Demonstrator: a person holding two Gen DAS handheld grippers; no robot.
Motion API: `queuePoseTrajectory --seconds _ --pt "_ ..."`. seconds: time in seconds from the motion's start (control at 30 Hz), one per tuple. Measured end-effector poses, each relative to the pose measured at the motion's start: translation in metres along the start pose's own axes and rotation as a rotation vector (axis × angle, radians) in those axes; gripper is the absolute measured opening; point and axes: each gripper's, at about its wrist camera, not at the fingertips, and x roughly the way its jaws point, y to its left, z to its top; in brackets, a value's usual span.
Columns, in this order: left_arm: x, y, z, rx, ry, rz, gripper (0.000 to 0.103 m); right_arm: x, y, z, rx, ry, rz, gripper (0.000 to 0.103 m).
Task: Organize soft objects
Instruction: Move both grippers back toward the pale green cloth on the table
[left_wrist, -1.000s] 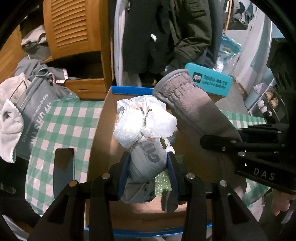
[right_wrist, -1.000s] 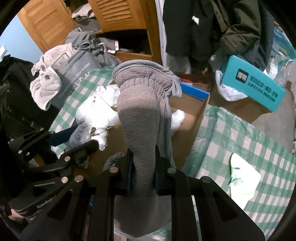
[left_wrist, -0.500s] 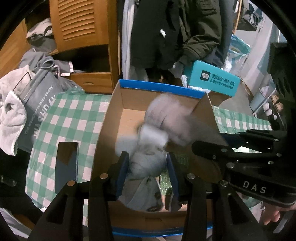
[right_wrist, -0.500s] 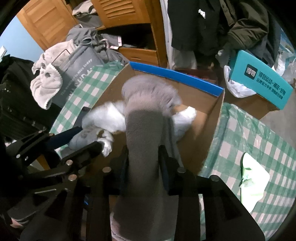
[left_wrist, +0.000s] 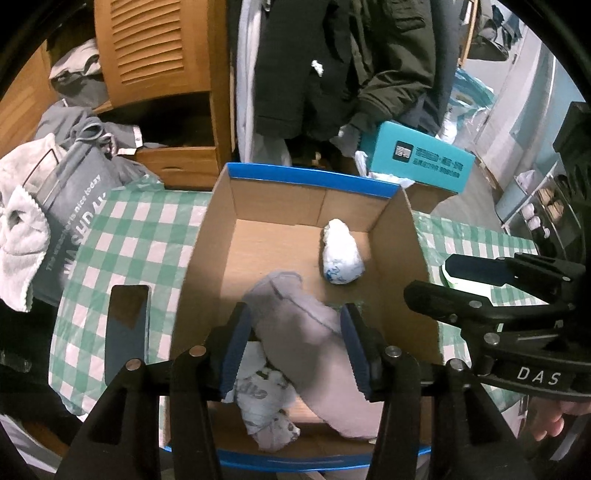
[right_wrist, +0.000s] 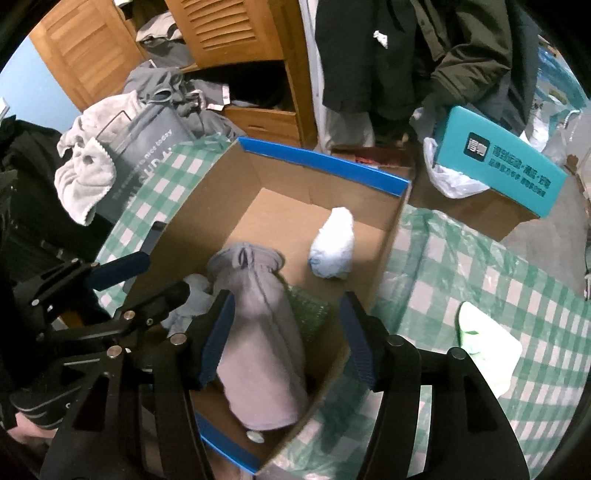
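Evidently, both items were being released into the cardboard box (left_wrist: 207, 258): the left gripper (left_wrist: 297, 341) and right gripper (right_wrist: 284, 334) were opening, pads clear, with the grey fleece slipper (right_wrist: 258, 332) and white bundle (left_wrist: 262, 410) lying loose below them.

A brown cardboard box with blue-taped rim (left_wrist: 310, 176) sits on a green-and-white checked plastic tabletop cover (left_wrist: 133, 236). Inside: a grey fleece slipper (left_wrist: 310, 332) and a white crumpled bundle (left_wrist: 341, 254) (faint blue print).
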Motion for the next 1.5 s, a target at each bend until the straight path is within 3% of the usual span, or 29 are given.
queuePoseTrajectory --seconds 1.5 --pt "0.013 -0.141 -0.002 0.233 0.053 -0.099 0.056 -0.055 -0.161 -0.083 0.236 -0.026 -0.135 0.064"
